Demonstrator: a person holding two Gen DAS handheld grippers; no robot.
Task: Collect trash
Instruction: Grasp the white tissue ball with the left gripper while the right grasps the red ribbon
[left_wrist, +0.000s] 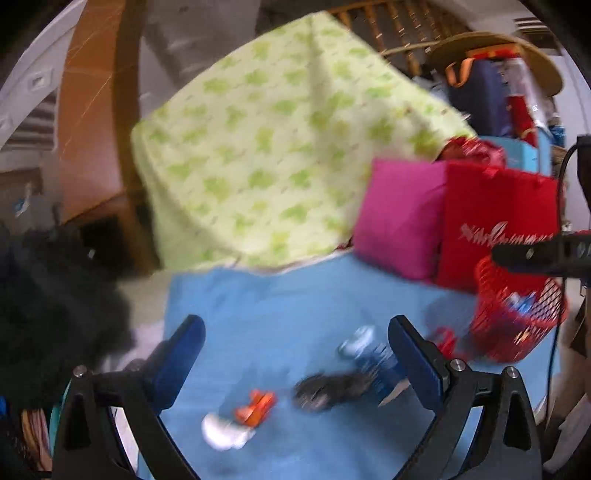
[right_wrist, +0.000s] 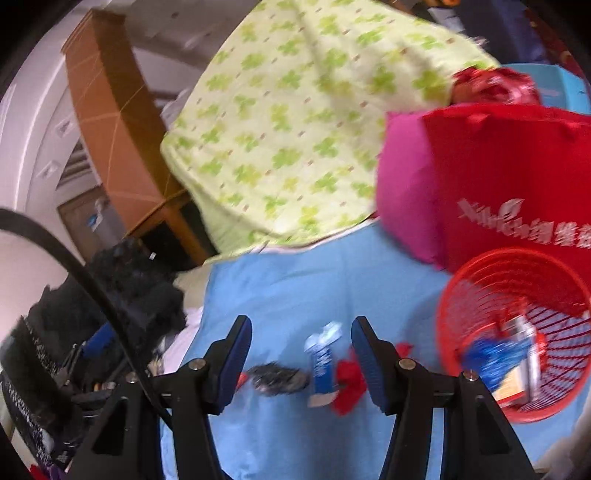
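A blue sheet (right_wrist: 295, 280) carries scattered wrappers (right_wrist: 321, 360), a red basket (right_wrist: 517, 266) and pillows (right_wrist: 402, 184).

On the blue sheet (left_wrist: 280, 295) I count one red basket (right_wrist: 476, 284), four or five loose pieces of trash, one pink cushion (left_wrist: 399, 218) and one red bag (right_wrist: 509, 177).

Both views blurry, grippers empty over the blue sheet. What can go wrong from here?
1. Motion blur: the dark scrap, blue-white wrapper and red scrap lie bunched together, so the right gripper may pinch the wrong piece or the blue sheet.
2. The red basket looks tipped; a drop could miss or knock it.
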